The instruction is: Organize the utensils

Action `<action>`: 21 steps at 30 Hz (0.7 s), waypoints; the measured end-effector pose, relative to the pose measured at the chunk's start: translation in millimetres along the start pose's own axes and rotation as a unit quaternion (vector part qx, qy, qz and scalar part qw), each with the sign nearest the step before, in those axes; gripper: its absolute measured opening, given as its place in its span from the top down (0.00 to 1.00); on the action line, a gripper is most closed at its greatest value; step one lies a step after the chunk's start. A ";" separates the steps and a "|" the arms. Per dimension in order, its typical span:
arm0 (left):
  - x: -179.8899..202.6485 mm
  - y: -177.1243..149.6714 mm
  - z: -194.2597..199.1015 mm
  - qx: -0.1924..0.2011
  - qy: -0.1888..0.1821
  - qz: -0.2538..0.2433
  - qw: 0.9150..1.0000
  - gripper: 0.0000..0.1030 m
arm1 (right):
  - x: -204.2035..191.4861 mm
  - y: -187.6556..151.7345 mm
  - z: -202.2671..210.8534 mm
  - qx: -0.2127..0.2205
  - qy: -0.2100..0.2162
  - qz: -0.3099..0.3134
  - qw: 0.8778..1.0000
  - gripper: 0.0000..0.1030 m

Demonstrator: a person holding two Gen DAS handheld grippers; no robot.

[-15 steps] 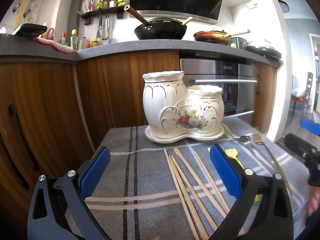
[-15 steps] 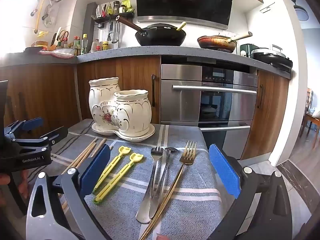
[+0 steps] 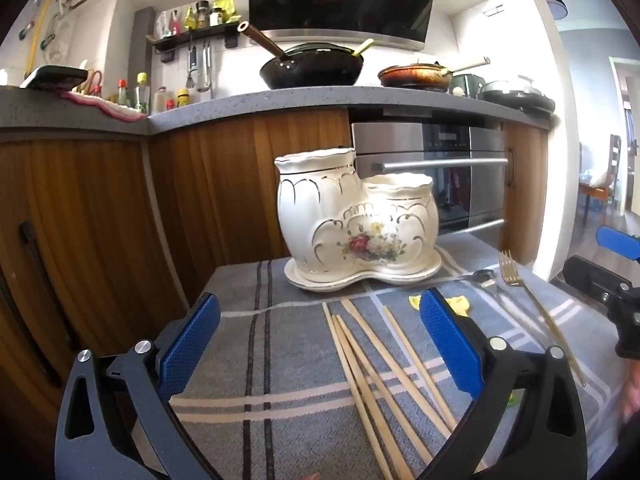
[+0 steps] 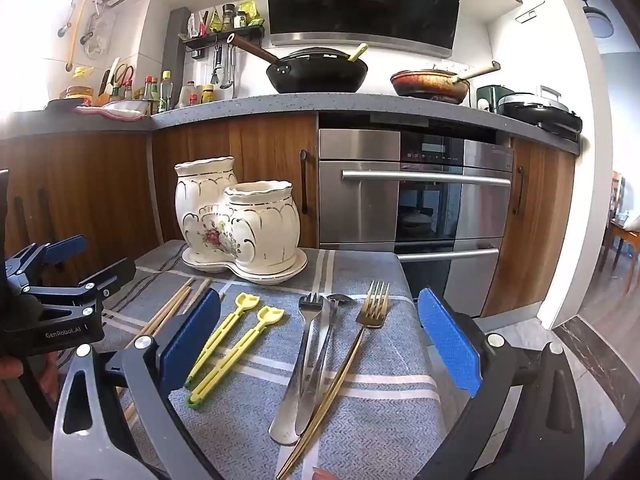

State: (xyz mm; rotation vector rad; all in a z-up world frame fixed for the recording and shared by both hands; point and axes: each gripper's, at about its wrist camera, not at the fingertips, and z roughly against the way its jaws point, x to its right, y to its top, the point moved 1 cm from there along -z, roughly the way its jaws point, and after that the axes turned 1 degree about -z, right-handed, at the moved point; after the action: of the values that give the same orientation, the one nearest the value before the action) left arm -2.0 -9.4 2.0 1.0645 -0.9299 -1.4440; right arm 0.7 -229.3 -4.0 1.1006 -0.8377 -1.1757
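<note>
A cream two-cup ceramic utensil holder (image 3: 352,220) with a flower print stands on its saucer at the back of the grey striped cloth; it also shows in the right wrist view (image 4: 240,224). Several wooden chopsticks (image 3: 380,364) lie between the fingers of my open, empty left gripper (image 3: 320,344). In the right wrist view, two yellow picks (image 4: 228,344), a silver fork (image 4: 304,356), a silver spoon (image 4: 320,364) and a gold fork (image 4: 352,360) lie below my open, empty right gripper (image 4: 318,344).
The cloth (image 4: 384,400) covers a small table whose right edge drops to the floor. Wooden cabinets (image 3: 100,220) and a steel oven (image 4: 424,196) stand close behind. The left gripper's body (image 4: 52,312) sits at the left of the right wrist view.
Both grippers have held nearly still. The left view has shifted very slightly. Nothing was picked up or let go.
</note>
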 end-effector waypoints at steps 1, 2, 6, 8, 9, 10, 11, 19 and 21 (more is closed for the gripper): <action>-0.2 0.5 0.2 0.001 0.000 0.000 1.000 0.04 | 0.1 0.0 0.0 0.000 0.000 0.000 1.000 0.05; -0.6 1.1 0.4 0.001 0.000 0.001 1.000 0.04 | 0.2 0.2 -0.1 0.000 0.000 0.000 1.000 0.05; -1.6 3.0 -0.8 0.001 -0.001 0.003 1.000 0.04 | 0.4 -0.3 -0.4 0.000 -0.001 0.000 1.000 0.05; -2.4 4.2 -1.8 0.001 -0.001 0.004 1.000 0.04 | 0.6 -0.2 -0.4 0.000 0.000 0.000 1.000 0.05; -2.8 4.8 -2.5 0.000 -0.001 0.004 1.000 0.04 | 0.6 -0.1 -0.6 0.000 0.000 0.000 1.000 0.05; 1.5 -1.3 0.1 0.004 0.002 0.001 1.000 0.04 | 0.6 0.0 -0.6 -0.001 0.000 0.000 1.000 0.05; 1.4 -1.3 0.1 0.004 0.001 0.002 1.000 0.04 | 0.6 -0.1 -0.5 -0.001 -0.001 0.000 1.000 0.05; 0.7 0.1 -0.3 0.001 0.000 0.003 1.000 0.04 | 0.6 -0.6 -0.9 0.000 0.000 0.000 1.000 0.05; 0.6 1.1 0.1 0.003 0.000 0.004 1.000 0.04 | 0.5 -0.7 -0.8 0.000 0.000 0.000 1.000 0.05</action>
State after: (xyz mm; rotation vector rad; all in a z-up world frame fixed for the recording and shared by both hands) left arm -1.8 -10.2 3.1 1.0648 -0.9372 -1.4351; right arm 1.4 -229.6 -5.0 1.1002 -0.8369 -1.1764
